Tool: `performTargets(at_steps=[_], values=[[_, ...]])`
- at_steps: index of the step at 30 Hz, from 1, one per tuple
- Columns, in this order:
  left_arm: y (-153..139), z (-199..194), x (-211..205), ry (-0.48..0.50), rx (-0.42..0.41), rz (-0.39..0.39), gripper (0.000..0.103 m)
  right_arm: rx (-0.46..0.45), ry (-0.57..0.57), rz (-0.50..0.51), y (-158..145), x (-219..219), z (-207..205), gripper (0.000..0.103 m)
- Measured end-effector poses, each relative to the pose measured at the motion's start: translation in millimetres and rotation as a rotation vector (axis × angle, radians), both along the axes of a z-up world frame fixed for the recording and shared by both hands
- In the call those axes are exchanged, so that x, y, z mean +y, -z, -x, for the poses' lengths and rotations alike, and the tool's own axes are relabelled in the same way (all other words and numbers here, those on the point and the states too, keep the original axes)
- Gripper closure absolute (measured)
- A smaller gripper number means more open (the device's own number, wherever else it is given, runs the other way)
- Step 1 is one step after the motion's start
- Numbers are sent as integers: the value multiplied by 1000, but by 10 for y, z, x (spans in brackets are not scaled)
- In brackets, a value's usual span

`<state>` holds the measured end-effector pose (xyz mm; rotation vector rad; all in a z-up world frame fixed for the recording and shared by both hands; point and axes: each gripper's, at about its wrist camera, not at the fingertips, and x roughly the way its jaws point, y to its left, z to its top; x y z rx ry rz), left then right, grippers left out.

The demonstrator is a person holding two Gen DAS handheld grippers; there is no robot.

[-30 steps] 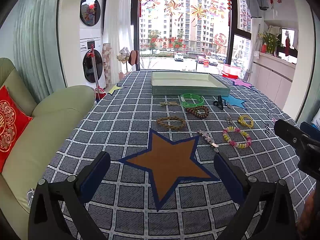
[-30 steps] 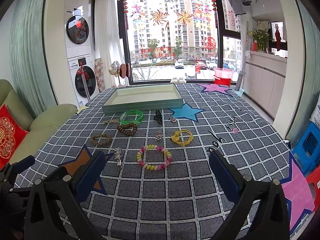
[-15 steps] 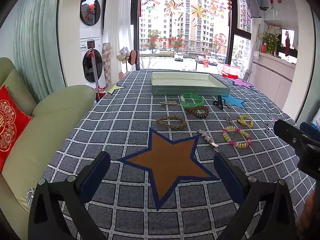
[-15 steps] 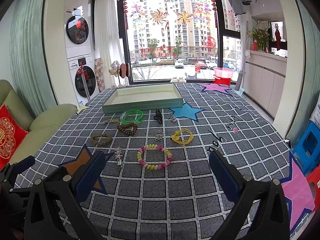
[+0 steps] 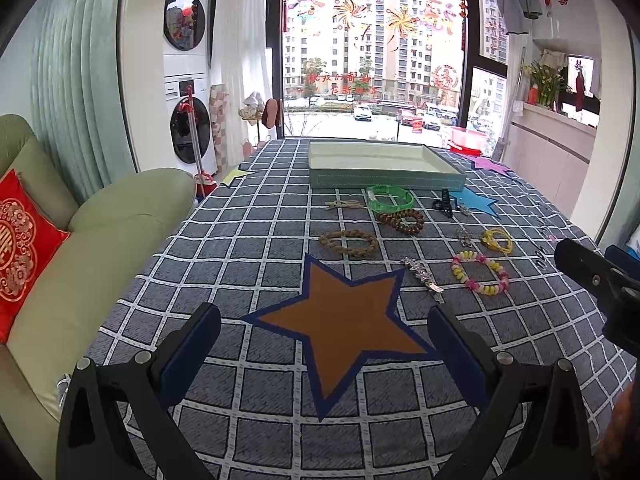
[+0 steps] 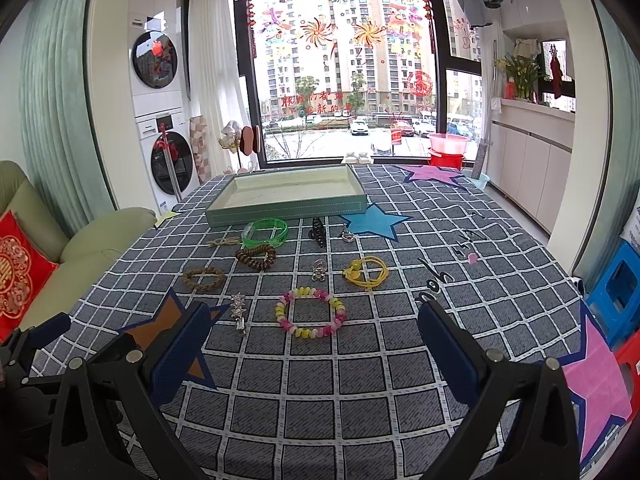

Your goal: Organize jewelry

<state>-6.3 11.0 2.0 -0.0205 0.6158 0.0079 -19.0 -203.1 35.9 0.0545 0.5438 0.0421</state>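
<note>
Since the shallow pale-green rectangular tray [image 6: 286,204] holds nothing visible, sorting looks unstarted: pink-and-yellow beaded bracelet [image 6: 310,312], green plastic bangle [image 6: 265,232] and the other pieces lie on the grey checked tablecloth [image 6: 360,380] before it; left gripper [image 5: 324,344] and right gripper [image 6: 312,344] both gape wide, holding nothing

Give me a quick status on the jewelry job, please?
Left gripper open, empty. Right gripper open, empty, over the bead bracelet. Jewelry loose on the tablecloth; tray holds none that shows. Nothing in the way.
</note>
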Motion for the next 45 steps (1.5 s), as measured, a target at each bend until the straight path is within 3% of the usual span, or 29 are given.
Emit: performTargets(at_steps=[11, 15, 18, 23, 32, 37, 39, 43, 45], values=[[65, -129, 90, 24, 62, 101, 0, 100, 33, -54, 75, -207, -168, 0], [113, -309, 163, 19, 151, 151, 0, 188, 48, -98, 101, -375, -344, 0], [184, -519, 156, 45, 257, 115, 0, 258, 67, -87, 136, -465, -503, 0], [143, -765, 109, 49, 279, 25, 0, 347, 59, -40, 238, -486, -766, 0], [179, -1485, 124, 42, 378, 25, 0, 479, -2, -10, 470, -345, -1224, 0], [297, -1831, 64, 46, 411, 0, 0, 524, -30, 11, 576, -252, -1395, 12], [350, -1904, 46, 54, 427, 6, 0, 548, -36, 12, 638, -238, -1447, 26], [456, -2008, 47, 66, 466, 38, 2, 556, -38, 71, 680, -177, -1485, 27], [456, -2032, 49, 66, 458, 41, 11, 558, -50, 95, 683, -132, -1488, 30]])
